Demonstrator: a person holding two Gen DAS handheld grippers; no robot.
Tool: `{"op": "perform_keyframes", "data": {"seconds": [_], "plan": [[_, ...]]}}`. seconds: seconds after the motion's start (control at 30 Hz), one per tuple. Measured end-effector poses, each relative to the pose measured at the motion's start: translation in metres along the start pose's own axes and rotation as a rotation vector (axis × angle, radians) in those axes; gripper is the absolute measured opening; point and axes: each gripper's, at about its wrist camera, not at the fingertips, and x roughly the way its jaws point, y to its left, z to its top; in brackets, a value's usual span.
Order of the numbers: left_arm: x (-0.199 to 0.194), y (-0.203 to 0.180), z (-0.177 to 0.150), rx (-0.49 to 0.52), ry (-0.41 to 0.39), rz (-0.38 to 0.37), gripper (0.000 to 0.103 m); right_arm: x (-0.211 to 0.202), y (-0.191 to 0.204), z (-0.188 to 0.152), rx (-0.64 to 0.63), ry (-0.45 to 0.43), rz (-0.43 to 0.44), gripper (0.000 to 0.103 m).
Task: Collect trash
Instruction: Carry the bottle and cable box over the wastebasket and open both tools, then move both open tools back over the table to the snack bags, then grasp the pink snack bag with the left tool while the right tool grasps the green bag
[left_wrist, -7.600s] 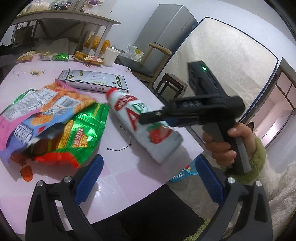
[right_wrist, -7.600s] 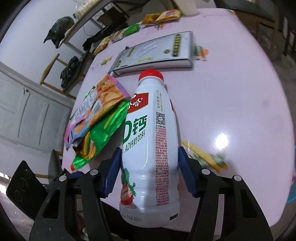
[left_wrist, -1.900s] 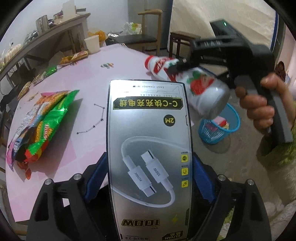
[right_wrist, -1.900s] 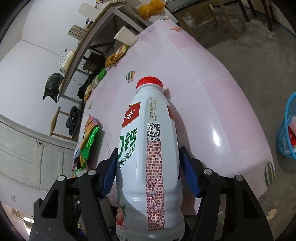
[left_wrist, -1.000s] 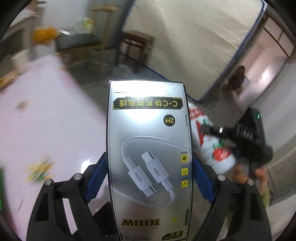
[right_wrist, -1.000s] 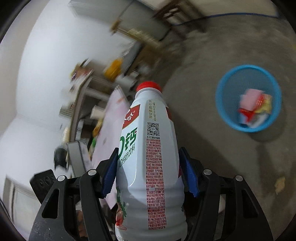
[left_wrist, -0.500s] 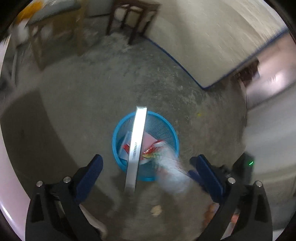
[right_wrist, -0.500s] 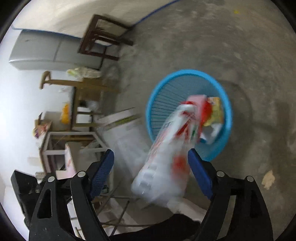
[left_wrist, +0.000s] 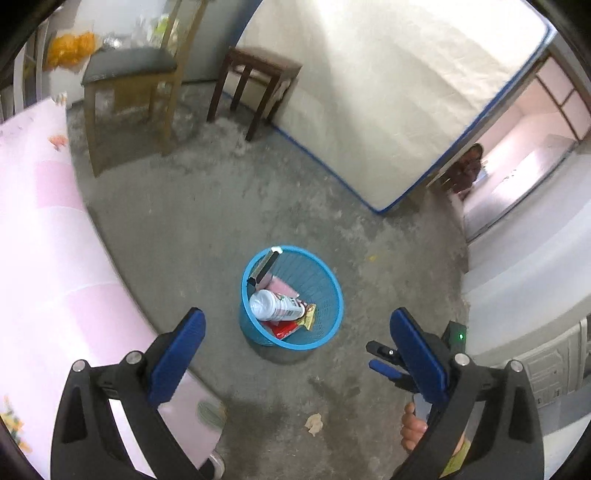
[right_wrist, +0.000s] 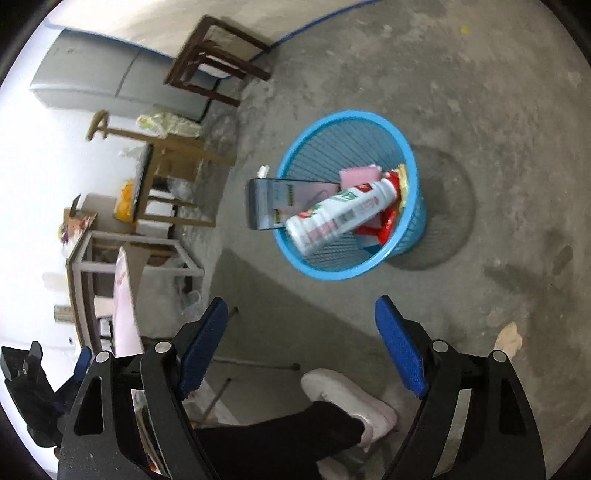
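Note:
A blue mesh trash basket (left_wrist: 325, 284) stands on the concrete floor; it also shows in the right wrist view (right_wrist: 369, 125). Inside lie a white drink bottle (left_wrist: 273, 304) (right_wrist: 340, 214), a silver cable box (left_wrist: 264, 269) (right_wrist: 284, 206) leaning on the rim, and red and pink wrappers (left_wrist: 284, 326). My left gripper (left_wrist: 295, 350) is open and empty above the basket. My right gripper (right_wrist: 303, 347) is open and empty above it; it also shows in the left wrist view (left_wrist: 391, 363).
The pink table (left_wrist: 44, 266) is at the left. A wooden chair (left_wrist: 125, 92) and a dark stool (left_wrist: 258, 81) stand beyond the basket. A mattress (left_wrist: 388, 92) leans on the wall. A scrap (left_wrist: 314, 422) lies on the floor. The person's shoe (right_wrist: 343, 395) is near.
Both grippers carried the box and bottle from the table to the basket and let them go. Both items, falling half a second ago, now rest in the basket.

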Motion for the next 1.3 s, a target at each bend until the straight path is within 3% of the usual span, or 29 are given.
{"op": "perform_keyframes", "data": {"seconds": [0.13, 0.3, 0.43, 0.57, 0.67, 0.87, 0.97, 1.13, 1.3], "plan": [[-0.057, 0.011, -0.021, 0.007, -0.145, 0.007, 0.098, -0.007, 0.022, -0.009, -0.02, 0.039, 0.114, 0.079], [-0.131, 0.039, -0.066, 0.022, -0.277, 0.102, 0.098, -0.004, 0.086, -0.03, -0.131, 0.128, 0.252, 0.079], [-0.197, 0.076, -0.111, -0.036, -0.407, 0.253, 0.098, 0.004, 0.144, -0.055, -0.247, 0.225, 0.354, 0.079], [-0.259, 0.119, -0.164, -0.158, -0.548, 0.442, 0.098, 0.024, 0.217, -0.097, -0.383, 0.351, 0.443, 0.079], [-0.285, 0.14, -0.196, -0.206, -0.59, 0.557, 0.098, 0.048, 0.259, -0.137, -0.455, 0.464, 0.47, 0.079], [-0.304, 0.164, -0.233, -0.178, -0.577, 0.783, 0.098, 0.111, 0.327, -0.236, -0.605, 0.713, 0.429, 0.074], [-0.295, 0.168, -0.237, -0.053, -0.531, 0.949, 0.097, 0.143, 0.347, -0.277, -0.647, 0.794, 0.368, 0.07], [-0.273, 0.183, -0.24, 0.089, -0.412, 1.12, 0.084, 0.166, 0.356, -0.316, -0.694, 0.833, 0.295, 0.067], [-0.26, 0.205, -0.24, 0.136, -0.331, 1.165, 0.076, 0.18, 0.37, -0.326, -0.704, 0.836, 0.265, 0.061]]}}
